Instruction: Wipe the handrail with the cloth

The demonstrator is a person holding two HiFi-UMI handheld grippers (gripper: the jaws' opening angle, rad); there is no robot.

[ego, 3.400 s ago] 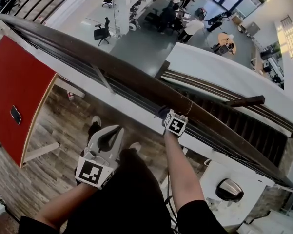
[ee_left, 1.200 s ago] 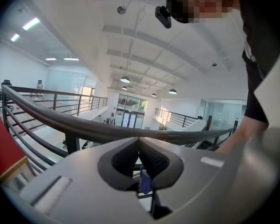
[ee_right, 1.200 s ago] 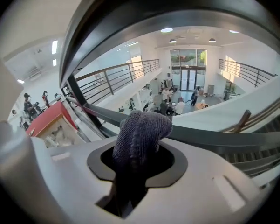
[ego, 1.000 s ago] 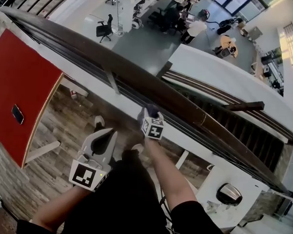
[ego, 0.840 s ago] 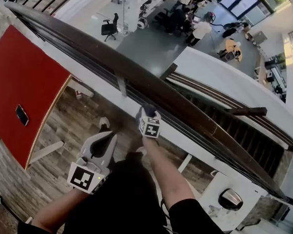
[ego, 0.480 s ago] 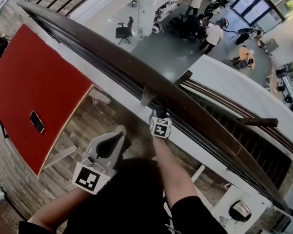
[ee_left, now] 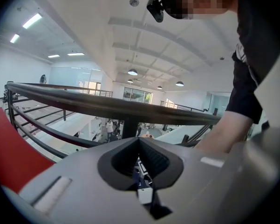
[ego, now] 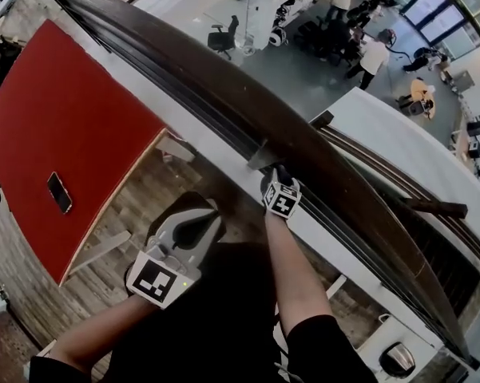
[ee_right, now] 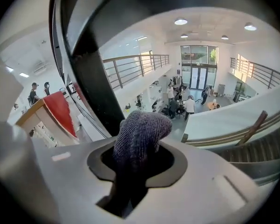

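Hidden contact: in the head view the right gripper [ego: 282,179] covers the spot where the cloth [ee_right: 140,132] meets the handrail [ego: 200,70]; touching cannot be confirmed.
Cut off: both ends of the handrail run out of frame.
Cloth: a dark grey-purple knit wad with a ribbed weave, its rounded top bulging above the jaws and its lower part lost in shadow between them.
Right gripper: jaws clenched on the cloth, just beside the near edge of the rail.
Left gripper [ee_left: 139,141]: jaws closed tip to tip with nothing between, held low and apart from the rail.
Handrail: a broad, dark brown, smooth band with thin dark bars beneath.
Surroundings: red table [ego: 72,118] bearing a phone [ego: 57,191].
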